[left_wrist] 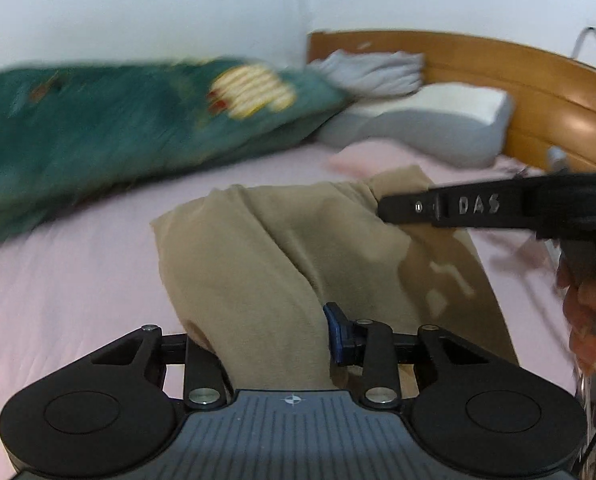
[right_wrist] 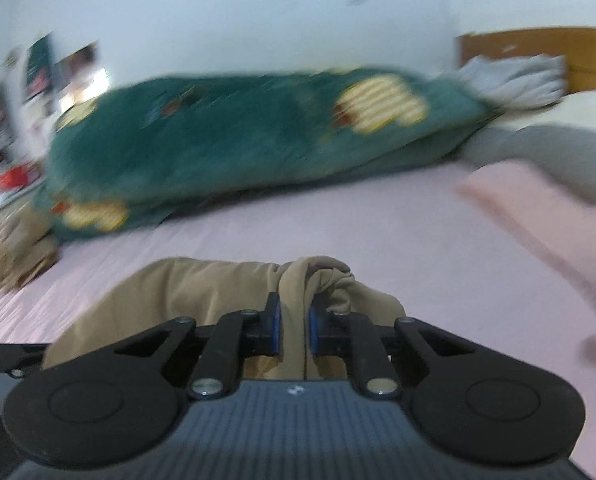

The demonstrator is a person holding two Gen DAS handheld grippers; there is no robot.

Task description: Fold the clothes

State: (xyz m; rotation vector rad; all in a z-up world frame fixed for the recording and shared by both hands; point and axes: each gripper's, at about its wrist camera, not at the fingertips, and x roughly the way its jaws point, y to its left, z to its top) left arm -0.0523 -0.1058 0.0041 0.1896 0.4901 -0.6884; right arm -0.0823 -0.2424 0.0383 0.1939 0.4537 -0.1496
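Observation:
A tan garment (left_wrist: pixel 257 248) lies bunched on the pink bed sheet (left_wrist: pixel 57 280), with its near part raised. In the left wrist view my left gripper (left_wrist: pixel 261 332) is shut on a thick fold of it; the cloth fills the gap and hides the left pad. My right gripper (left_wrist: pixel 382 208) reaches in from the right, its black finger tip at the garment's far corner, and a person's hand (left_wrist: pixel 586 312) holds its handle. The right wrist view shows the right gripper (right_wrist: pixel 293 320) shut on a narrow pinch of the tan garment (right_wrist: pixel 169 288), which bunches up just past the blue pads.
A long green plush cushion (left_wrist: pixel 117 120) with yellow striped patches lies across the far side of the bed. Beyond are a white pillow (left_wrist: pixel 438 120), grey clothes (left_wrist: pixel 374 72), a pink pillow (left_wrist: pixel 362 156) and a wooden headboard (left_wrist: pixel 538 80). Clutter (right_wrist: pixel 9 120) stands off the bed's left.

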